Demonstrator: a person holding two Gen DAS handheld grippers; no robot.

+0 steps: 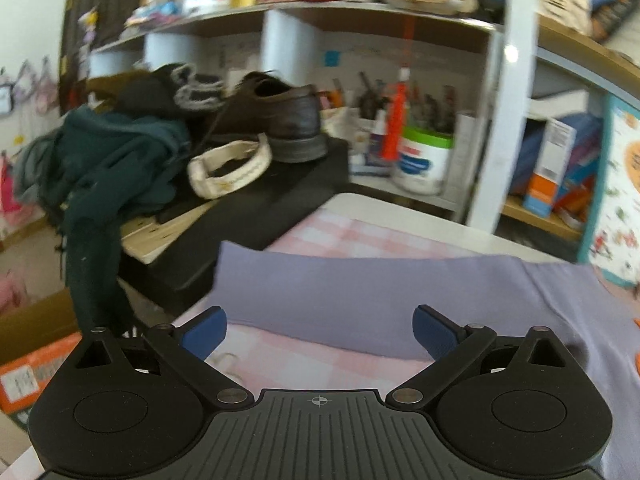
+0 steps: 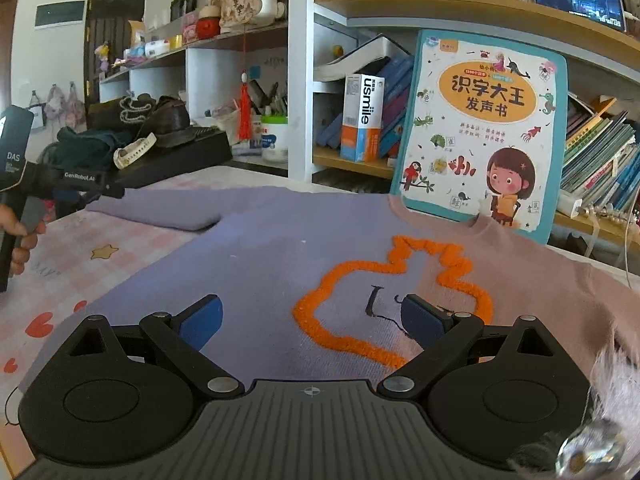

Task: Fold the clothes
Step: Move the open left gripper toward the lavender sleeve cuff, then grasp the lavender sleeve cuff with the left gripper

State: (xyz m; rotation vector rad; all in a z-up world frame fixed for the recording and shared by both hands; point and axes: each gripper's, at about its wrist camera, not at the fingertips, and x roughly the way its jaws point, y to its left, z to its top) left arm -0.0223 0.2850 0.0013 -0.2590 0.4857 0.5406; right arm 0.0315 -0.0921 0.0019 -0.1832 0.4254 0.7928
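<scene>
My left tongs and right tongs both stand apart, holding nothing. The lilac knit sweater with an orange outline lies flat on the pink checked counter. White-framed bookshelves stand behind.

Your tabletop wears a pink checked cover with hearts and a star. The lilac sweater lies flat on it, one sleeve stretched sideways; a picture book apparently stands at its far edge.
</scene>
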